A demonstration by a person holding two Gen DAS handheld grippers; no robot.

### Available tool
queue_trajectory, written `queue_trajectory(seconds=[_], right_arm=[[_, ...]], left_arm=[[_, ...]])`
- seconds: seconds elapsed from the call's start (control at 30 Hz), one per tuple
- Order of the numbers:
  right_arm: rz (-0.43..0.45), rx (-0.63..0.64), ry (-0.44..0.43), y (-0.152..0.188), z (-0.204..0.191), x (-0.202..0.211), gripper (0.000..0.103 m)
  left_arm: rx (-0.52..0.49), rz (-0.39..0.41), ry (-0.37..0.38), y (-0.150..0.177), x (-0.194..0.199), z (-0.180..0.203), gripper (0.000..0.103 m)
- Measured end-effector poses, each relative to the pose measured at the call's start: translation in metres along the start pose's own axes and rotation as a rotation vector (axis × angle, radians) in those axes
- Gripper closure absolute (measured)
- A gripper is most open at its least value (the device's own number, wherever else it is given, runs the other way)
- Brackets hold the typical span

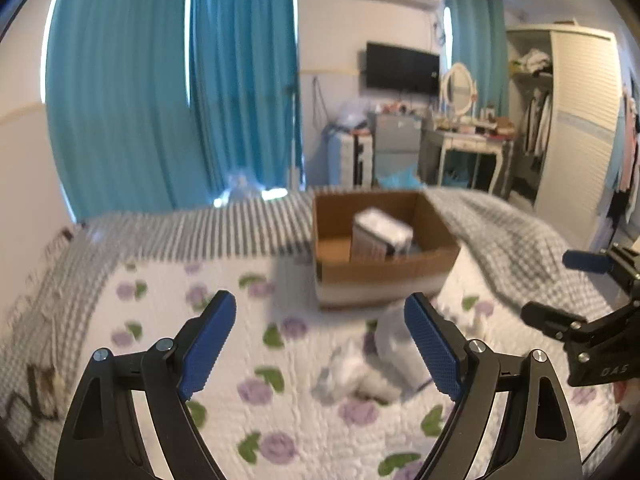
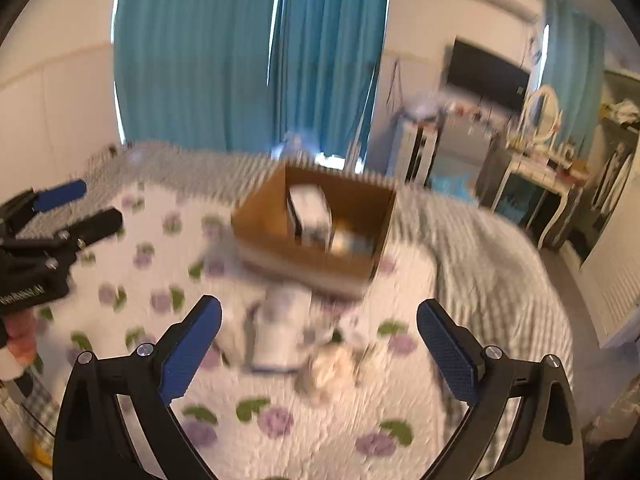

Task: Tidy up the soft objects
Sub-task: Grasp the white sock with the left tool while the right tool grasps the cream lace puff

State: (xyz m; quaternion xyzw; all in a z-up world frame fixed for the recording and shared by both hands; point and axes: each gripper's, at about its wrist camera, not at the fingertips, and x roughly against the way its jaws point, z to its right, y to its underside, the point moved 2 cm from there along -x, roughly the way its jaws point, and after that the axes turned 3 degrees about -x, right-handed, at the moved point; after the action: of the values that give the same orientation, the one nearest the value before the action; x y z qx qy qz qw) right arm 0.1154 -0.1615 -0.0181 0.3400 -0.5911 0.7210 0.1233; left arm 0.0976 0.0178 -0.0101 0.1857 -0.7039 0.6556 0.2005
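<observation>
A brown cardboard box (image 1: pixel 434 224) stands on the bed with a white packet (image 1: pixel 380 236) upright inside; it also shows in the right wrist view (image 2: pixel 260 216). In front of it lie soft white items: a pale packet (image 1: pixel 394 340) and a crumpled white bundle (image 1: pixel 348 372). The right wrist view shows the packet (image 2: pixel 280 328) and a cream bundle (image 2: pixel 332 368), blurred. My left gripper (image 1: pixel 320 344) is open and empty above the quilt. My right gripper (image 2: pixel 320 348) is open and empty above the items, and also shows in the left wrist view (image 1: pixel 556 292).
The bed has a white quilt with purple flowers (image 1: pixel 256 392) and a grey checked blanket (image 1: pixel 516 248) at the far side and right. Teal curtains (image 1: pixel 168 92), a dressing table (image 1: pixel 472 140) and a wardrobe (image 1: pixel 580 120) stand behind.
</observation>
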Motion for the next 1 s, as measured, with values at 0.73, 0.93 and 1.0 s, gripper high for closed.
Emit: queue_trajectory(seconds=[0.73,0.93,1.0], right_arm=[[-0.417,-0.242,-0.082,0.105,0.036,-0.170,0.068],[-0.324,-0.250,-0.110,0.098,0.036,-0.149,0.081],[-0.297,-0.252,-0.117,0.095,0.037,-0.142,0.084]], left_arm=[[0.037,-0.324,0.117,0.122,-0.115,0.053,0.022],[0.018,-0.301,0.142,0.112,-0.104,0.060,0.022],[0.009,-0.285,0.144,0.106,-0.100,0.063,0.022]])
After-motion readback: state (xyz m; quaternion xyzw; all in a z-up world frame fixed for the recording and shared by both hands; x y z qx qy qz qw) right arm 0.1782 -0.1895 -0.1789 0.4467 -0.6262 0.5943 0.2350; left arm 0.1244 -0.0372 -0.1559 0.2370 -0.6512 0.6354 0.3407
